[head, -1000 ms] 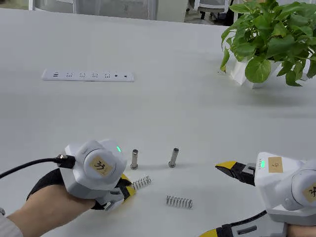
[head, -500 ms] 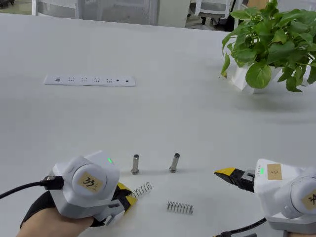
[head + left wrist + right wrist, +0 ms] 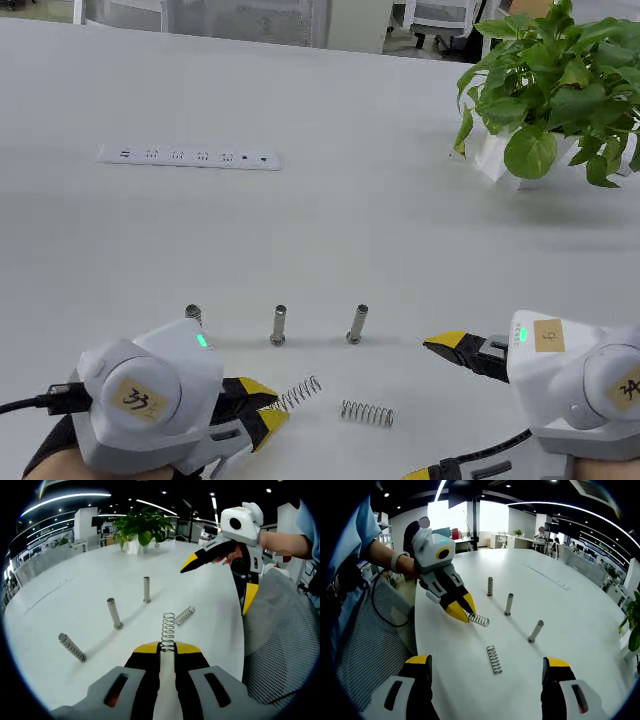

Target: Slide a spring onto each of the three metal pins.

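Left gripper (image 3: 265, 415), lower left in the head view: I've got its jaws pinching a spring (image 3: 300, 392) by one end. Right gripper (image 3: 428, 408) sits lower right, jaws spread wide. A second spring (image 3: 365, 412) lies on the desk (image 3: 350, 220) just below the middle pin (image 3: 278, 325) and right pin (image 3: 356, 324), both bare. The left pin (image 3: 193, 314) already wears its coil (image 3: 71, 647).

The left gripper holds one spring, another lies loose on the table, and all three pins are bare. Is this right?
Not quite: the left gripper view shows a fitted spring on the end pin; only the middle pin and far pin are bare. The rest is right: the left gripper holds the gripped spring, and the loose spring lies on the table.
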The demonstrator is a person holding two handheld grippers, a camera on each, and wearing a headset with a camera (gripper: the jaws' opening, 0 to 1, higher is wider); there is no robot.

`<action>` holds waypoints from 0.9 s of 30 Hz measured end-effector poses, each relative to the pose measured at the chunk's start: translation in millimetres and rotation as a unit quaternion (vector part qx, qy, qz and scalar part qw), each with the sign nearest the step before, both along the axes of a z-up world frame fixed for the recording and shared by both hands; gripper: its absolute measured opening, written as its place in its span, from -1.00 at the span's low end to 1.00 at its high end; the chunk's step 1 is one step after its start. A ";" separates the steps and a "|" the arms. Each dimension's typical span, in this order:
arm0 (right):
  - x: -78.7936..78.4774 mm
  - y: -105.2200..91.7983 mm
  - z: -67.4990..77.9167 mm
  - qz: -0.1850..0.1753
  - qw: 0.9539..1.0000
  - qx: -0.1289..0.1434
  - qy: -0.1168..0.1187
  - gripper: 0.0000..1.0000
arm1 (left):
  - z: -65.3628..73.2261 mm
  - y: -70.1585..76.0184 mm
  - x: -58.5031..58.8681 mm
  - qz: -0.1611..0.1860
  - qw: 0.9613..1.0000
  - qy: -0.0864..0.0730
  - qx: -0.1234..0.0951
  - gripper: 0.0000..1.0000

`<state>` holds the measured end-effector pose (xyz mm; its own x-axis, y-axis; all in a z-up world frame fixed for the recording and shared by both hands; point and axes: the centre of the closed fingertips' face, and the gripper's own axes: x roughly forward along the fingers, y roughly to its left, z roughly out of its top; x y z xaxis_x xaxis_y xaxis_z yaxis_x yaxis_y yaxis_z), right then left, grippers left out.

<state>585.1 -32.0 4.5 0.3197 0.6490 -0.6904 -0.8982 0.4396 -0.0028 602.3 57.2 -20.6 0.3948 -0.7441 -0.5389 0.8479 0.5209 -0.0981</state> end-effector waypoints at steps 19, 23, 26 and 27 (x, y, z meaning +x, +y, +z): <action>-2.2 28.3 28.3 0.096 0.995 0.009 0.029 0.33 | 23.4 -21.4 -19.6 -0.056 0.998 -0.027 -0.029 -0.88; -2.7 31.1 31.0 0.114 0.993 0.006 0.038 0.18 | 27.7 -24.5 -23.1 -0.070 0.996 -0.029 -0.039 -0.88; -4.6 32.7 31.8 0.127 0.991 0.004 0.044 0.07 | 30.4 -26.2 -26.1 -0.078 0.996 -0.030 -0.041 -0.88; -5.3 33.3 31.9 0.128 0.991 0.005 0.047 0.03 | 31.3 -26.6 -26.7 -0.080 0.995 -0.030 -0.043 -0.88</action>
